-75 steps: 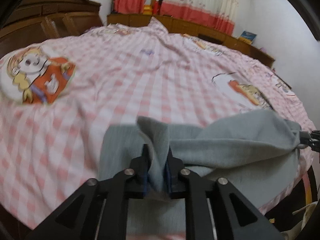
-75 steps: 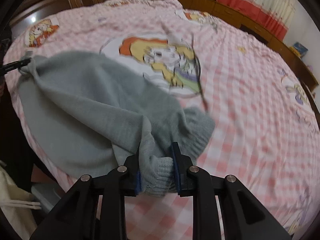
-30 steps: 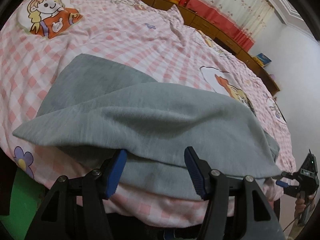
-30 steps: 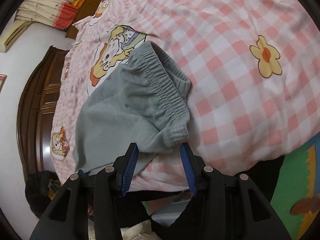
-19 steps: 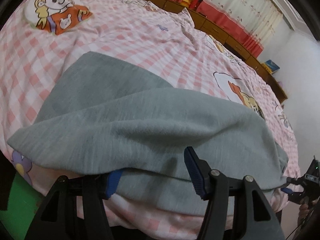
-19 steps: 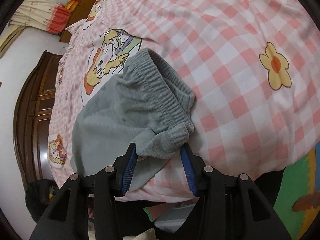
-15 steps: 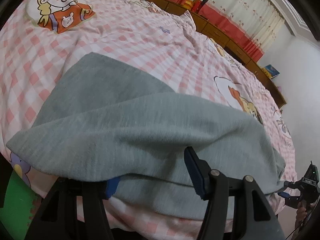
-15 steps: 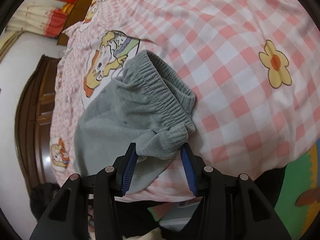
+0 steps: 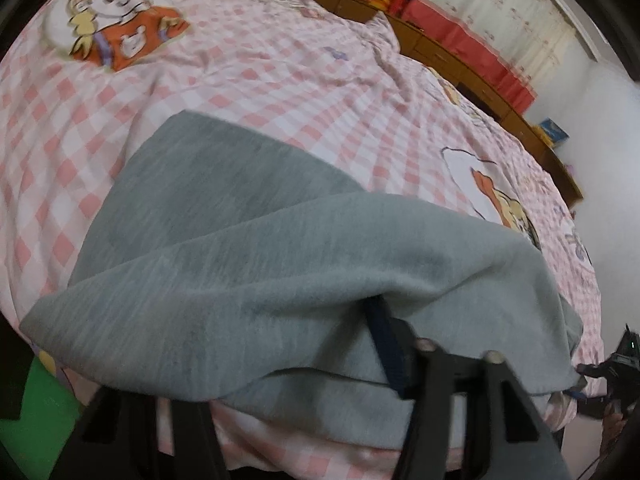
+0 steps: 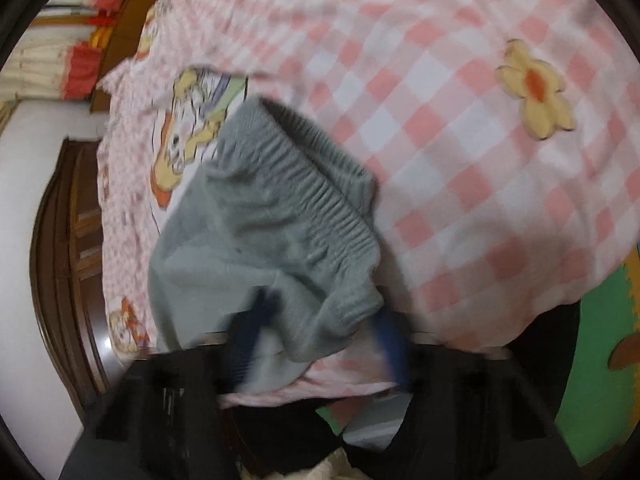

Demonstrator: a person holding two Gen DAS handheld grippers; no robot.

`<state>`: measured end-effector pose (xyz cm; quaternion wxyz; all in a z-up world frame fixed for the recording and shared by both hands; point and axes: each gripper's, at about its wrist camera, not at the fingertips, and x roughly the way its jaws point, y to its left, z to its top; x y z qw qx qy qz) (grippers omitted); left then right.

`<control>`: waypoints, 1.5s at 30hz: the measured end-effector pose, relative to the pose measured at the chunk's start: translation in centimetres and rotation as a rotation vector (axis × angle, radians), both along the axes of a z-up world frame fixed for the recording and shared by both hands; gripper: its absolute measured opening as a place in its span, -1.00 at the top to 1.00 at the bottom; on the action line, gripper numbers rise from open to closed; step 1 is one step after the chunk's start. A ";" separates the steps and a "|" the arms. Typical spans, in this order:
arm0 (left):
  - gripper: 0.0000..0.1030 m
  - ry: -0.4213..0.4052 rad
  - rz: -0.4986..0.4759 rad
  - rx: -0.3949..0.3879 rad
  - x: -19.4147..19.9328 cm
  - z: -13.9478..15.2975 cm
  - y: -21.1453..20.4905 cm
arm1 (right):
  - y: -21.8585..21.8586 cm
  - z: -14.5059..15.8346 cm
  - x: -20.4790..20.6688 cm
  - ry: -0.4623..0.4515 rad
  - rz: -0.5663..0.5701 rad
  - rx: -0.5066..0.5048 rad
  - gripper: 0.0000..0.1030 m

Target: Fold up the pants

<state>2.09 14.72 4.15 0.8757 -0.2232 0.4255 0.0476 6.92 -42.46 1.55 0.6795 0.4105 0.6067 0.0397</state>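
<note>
Grey pants (image 9: 256, 240) lie folded lengthwise near the bed's front edge. In the left wrist view my left gripper (image 9: 300, 320) is open at the pants' near edge. Its right fingertip (image 9: 384, 340), with a blue pad, pokes under the cloth, and the cloth hides the left finger. In the right wrist view the elastic waistband (image 10: 316, 200) lies bunched. My right gripper (image 10: 320, 328) is open, with the waistband's near corner hanging between its blurred blue pads. That right gripper (image 9: 622, 356) also shows small at the far right of the left wrist view.
The bed (image 9: 280, 60) has a pink checked sheet with cartoon prints. A low wooden cabinet (image 9: 460, 60) and red-trimmed curtains (image 9: 480, 8) stand behind it. Dark wooden furniture (image 10: 60, 240) is at one end. Green floor mat (image 10: 600, 360) lies below the bed's edge.
Both grippers, shut on the pants 2.5 s ago, have let go and stand open. In the last second both pushed forward into the cloth edge, and the left finger went under it.
</note>
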 end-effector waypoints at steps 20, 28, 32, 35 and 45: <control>0.93 -0.143 -0.133 0.124 -0.7 7.8 -1.4 | 0.8 8.0 3.3 -0.381 0.316 -0.287 0.73; 0.93 0.053 -0.075 0.019 -2.2 -2.3 -1.7 | -1.2 0.5 1.6 -0.315 0.280 -0.258 0.70; 0.94 0.037 -0.074 0.021 -2.6 -1.2 -1.9 | -2.8 1.5 -1.1 -0.363 0.156 -0.331 -0.05; 0.94 0.024 -0.072 0.009 -3.1 -0.8 -1.6 | -3.4 1.0 -2.0 -0.389 0.101 -0.331 -0.18; 0.94 0.009 -0.080 0.006 -3.6 0.8 -1.4 | -2.0 1.5 -0.3 -0.435 -0.004 -0.168 0.69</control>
